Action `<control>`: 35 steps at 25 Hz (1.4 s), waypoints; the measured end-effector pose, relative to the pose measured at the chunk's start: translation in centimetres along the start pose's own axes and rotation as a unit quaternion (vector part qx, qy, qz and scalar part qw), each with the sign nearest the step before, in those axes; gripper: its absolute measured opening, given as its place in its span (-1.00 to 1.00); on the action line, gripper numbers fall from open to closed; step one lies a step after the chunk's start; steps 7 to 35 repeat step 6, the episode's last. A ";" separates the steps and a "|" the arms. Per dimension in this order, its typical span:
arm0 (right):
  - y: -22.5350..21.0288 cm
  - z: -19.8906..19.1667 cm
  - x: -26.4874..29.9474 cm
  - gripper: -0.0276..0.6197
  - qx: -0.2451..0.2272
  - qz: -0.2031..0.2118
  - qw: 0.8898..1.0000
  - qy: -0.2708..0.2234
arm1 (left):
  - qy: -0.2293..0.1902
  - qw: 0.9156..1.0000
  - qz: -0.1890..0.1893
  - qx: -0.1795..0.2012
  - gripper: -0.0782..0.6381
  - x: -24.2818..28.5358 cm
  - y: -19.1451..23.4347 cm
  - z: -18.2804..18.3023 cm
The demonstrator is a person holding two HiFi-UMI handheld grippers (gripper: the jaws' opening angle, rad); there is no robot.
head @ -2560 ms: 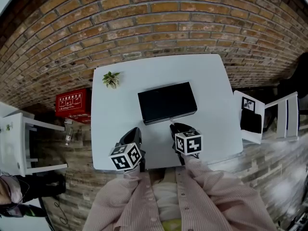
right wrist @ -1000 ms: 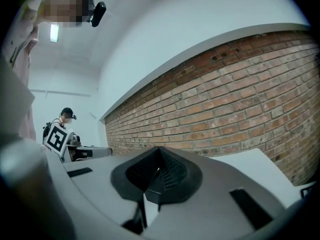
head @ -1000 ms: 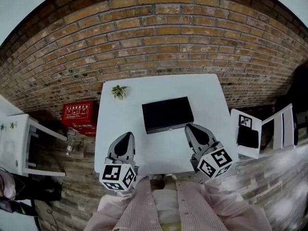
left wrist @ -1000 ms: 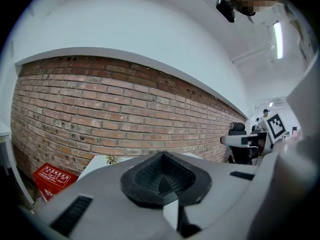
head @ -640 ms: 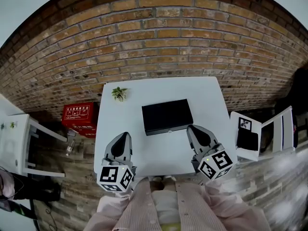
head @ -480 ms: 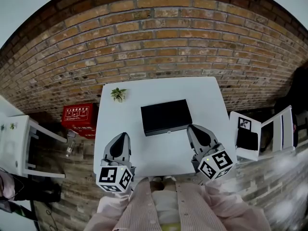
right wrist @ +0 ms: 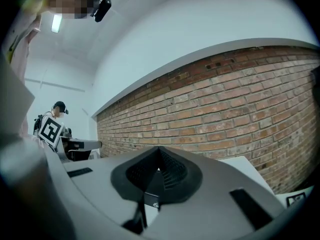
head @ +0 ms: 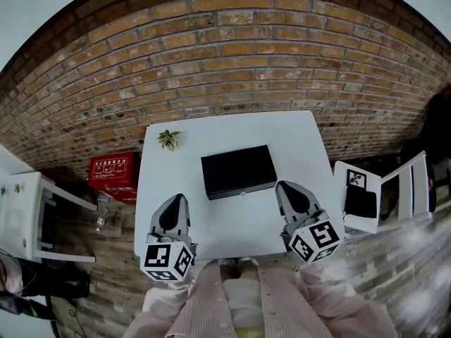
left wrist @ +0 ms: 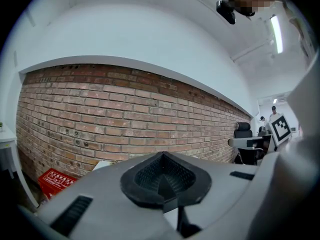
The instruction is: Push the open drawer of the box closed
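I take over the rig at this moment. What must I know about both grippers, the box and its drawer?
Left gripper: shut, empty, over the table, in front of the box and to its left, apart from it.
Right gripper: shut, empty, close by the box's front right corner; contact cannot be told.
Black box: mid-table; its drawer looks pushed in flush.
Done: the drawer appears closed.
Left: probably nothing; check the front for a gap.

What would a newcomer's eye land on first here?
The black box sits in the middle of the white table, with no drawer sticking out. The left gripper and right gripper, both shut and empty, sit either side of its near edge. A brick wall fills the background.
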State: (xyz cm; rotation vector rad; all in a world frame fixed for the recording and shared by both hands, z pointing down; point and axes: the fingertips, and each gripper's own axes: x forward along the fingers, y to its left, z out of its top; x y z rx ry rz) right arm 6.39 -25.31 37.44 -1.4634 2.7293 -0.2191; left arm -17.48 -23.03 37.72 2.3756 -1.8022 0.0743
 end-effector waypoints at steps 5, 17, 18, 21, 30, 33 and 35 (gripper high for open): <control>-0.7 -0.4 -0.3 -0.91 -0.006 -0.003 1.000 0.005 | 0.004 1.000 0.005 -0.003 -0.79 0.3 -0.2 -0.4; -0.9 -0.4 -0.4 -0.91 -0.006 -0.004 1.000 0.005 | 0.004 1.000 0.005 -0.003 -0.79 0.3 -0.3 -0.5; -0.9 -0.4 -0.4 -0.91 -0.006 -0.004 1.000 0.005 | 0.004 1.000 0.005 -0.003 -0.79 0.3 -0.3 -0.5; -0.9 -0.4 -0.4 -0.91 -0.006 -0.004 1.000 0.005 | 0.004 1.000 0.005 -0.003 -0.79 0.3 -0.3 -0.5; -0.9 -0.4 -0.4 -0.91 -0.006 -0.004 1.000 0.005 | 0.004 1.000 0.005 -0.003 -0.79 0.3 -0.3 -0.5; -0.9 -0.4 -0.4 -0.91 -0.006 -0.004 1.000 0.005 | 0.004 1.000 0.005 -0.003 -0.79 0.3 -0.3 -0.5; -0.9 -0.4 -0.4 -0.91 -0.006 -0.004 1.000 0.005 | 0.004 1.000 0.005 -0.003 -0.79 0.3 -0.3 -0.5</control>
